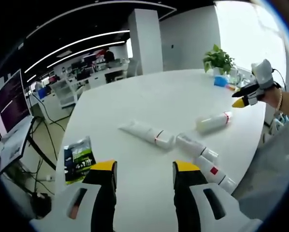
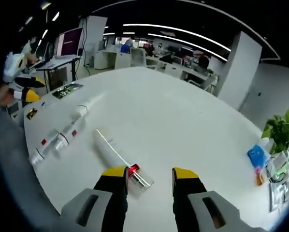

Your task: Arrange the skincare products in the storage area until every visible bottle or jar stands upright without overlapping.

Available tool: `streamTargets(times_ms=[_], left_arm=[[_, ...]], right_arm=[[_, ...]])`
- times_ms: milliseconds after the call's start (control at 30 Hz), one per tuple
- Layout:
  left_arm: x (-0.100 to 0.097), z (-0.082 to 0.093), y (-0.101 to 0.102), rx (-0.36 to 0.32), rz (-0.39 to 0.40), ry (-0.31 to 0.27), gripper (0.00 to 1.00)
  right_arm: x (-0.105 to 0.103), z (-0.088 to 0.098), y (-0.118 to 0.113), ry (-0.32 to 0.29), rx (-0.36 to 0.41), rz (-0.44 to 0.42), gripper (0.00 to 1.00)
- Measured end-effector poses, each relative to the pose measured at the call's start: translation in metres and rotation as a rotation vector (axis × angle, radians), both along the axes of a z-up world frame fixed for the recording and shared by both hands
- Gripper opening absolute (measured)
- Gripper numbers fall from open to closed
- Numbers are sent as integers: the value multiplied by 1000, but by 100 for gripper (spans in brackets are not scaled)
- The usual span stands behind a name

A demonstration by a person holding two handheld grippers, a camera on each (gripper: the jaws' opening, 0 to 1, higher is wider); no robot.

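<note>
Several white skincare tubes lie flat on the white oval table (image 1: 149, 96). In the left gripper view, a long tube (image 1: 147, 133) lies mid-table, a red-banded bottle (image 1: 213, 122) to its right, and two more tubes (image 1: 195, 145) (image 1: 214, 174) nearer me. My left gripper (image 1: 144, 169) is open above the table, nothing between its jaws. The right gripper (image 1: 251, 92) hovers at the far right. In the right gripper view, my right gripper (image 2: 149, 174) is open above the red-banded bottle (image 2: 116, 153), whose cap lies by the left jaw. The other tubes (image 2: 89, 105) (image 2: 69, 135) (image 2: 43, 150) lie to the left.
A green packet (image 1: 78, 155) lies near the table's left edge. A potted plant (image 1: 218, 59) and a blue item (image 1: 221, 81) stand at the far edge. Desks and a monitor (image 1: 9, 104) surround the table. A person's hand (image 1: 272, 99) holds the right gripper.
</note>
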State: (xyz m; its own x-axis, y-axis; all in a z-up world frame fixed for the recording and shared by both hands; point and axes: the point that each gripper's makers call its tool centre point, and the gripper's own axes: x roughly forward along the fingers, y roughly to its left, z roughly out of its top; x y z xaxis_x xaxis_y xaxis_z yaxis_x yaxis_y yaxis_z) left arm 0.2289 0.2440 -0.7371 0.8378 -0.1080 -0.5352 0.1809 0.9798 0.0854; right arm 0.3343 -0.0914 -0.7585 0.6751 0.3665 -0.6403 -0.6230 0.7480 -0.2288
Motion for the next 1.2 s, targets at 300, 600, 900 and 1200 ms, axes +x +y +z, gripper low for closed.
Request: streamTargets(times_ms=[300, 600, 900, 1200], left_arm=[[0, -1, 1, -1, 2, 2, 41], [0, -3, -1, 11, -9, 12, 40], [-1, -4, -1, 21, -9, 19, 40], [-2, -4, 1, 23, -3, 20, 40]], right_arm=[[0, -16, 13, 85, -71, 158, 32], [-6, -36, 30, 189, -105, 349, 36], [4, -53, 38, 259, -128, 410, 37], [-1, -71, 48, 324, -168, 476, 31]])
